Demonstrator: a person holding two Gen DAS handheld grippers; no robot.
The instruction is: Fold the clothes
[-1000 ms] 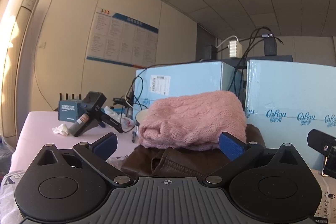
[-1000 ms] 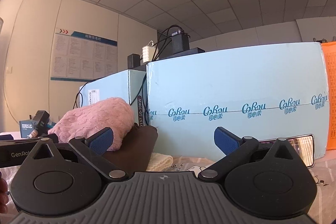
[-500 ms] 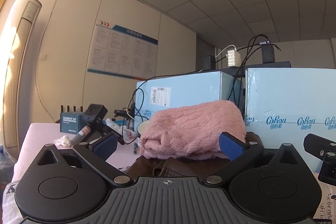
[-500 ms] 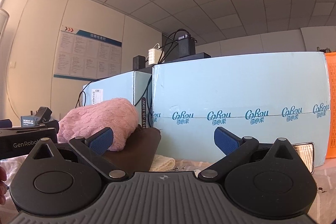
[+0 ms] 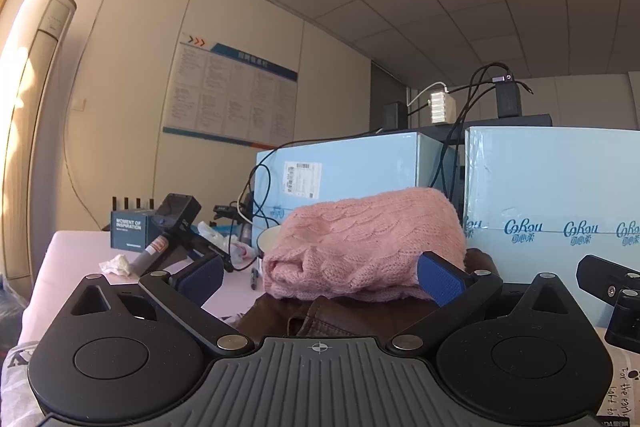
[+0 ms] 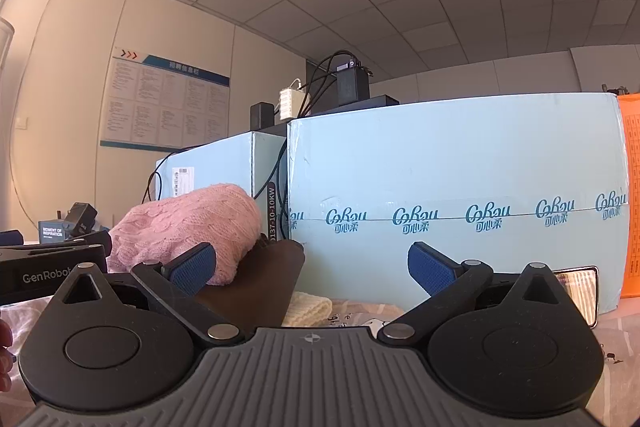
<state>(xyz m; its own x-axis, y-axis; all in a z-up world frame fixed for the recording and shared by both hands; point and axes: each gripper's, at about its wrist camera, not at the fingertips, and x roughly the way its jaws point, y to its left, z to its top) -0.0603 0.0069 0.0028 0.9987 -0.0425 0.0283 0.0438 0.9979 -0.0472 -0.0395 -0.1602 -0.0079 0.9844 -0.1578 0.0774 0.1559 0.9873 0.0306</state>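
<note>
Here the left gripper (image 5: 320, 277) hangs with its jaws spread wide and nothing between them, aimed at a folded pink knit sweater (image 5: 366, 243) that lies on top of a brown leather garment (image 5: 320, 317). The right gripper (image 6: 312, 267) is likewise released and empty, its left blue pad (image 6: 192, 267) overlapping the sweater (image 6: 188, 229) in the picture, the brown garment (image 6: 256, 285) showing in the gap. A cream knit piece (image 6: 310, 309) lies just beside the brown garment's right edge. Behind the clothes two pale blue cartons wall off the far side: the right one (image 6: 456, 187) carries a repeated "CoRou" logo with Chinese characters below, and the left carton (image 5: 352, 167) bears a white shipping label (image 5: 303, 181) with a barcode, too small to read. A dark strip in the gap between the cartons reads "0137-10-10KW". To the left the pink table (image 5: 76, 255) has bare surface out to its near edge, with a crumpled tissue (image 5: 118, 264), a dark box (image 5: 130, 235) marked "MOMENT OF INSPIRATION" and a black device (image 5: 176, 223) further back. The left gripper's body, at the left edge of the right view, reads "GenRobot". A blue-headed notice board (image 5: 232, 95) hangs on the wall, its text illegible.
</note>
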